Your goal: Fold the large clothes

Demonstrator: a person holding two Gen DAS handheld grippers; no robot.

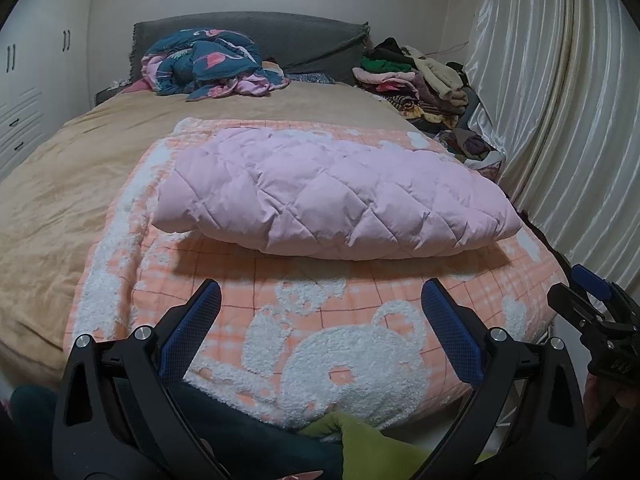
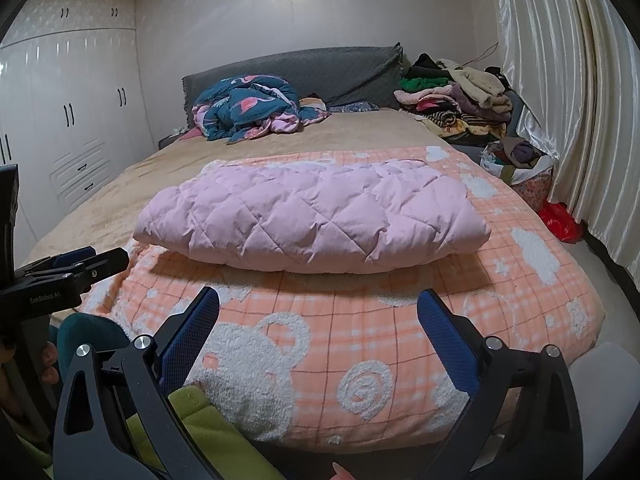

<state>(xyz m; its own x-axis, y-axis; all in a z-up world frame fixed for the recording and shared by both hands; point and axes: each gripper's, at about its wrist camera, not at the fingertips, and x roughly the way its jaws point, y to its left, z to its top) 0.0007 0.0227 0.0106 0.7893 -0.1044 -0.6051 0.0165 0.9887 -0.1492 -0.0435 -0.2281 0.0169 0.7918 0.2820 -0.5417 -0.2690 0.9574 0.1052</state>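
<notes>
Pink quilted coat (image 1: pixel 332 192) sits folded mid-frame — both grippers (image 1: pixel 320 312) (image 2: pixel 318 316) gape wide, empty — grab its near edge evenly.

Folded pink quilted jacket (image 1: pixel 332 192) far side hidden beyond left gripper (image 1: pixel 320 320), green fleece garment (image 2: pixel 200 420) cut off below right gripper (image 2: pixel 318 330)

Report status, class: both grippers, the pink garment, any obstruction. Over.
Left hand-held gripper open, empty. Right hand-held gripper open, empty. Pink quilted garment lies folded on the peach bear blanket, untouched. Nothing in the way.
</notes>
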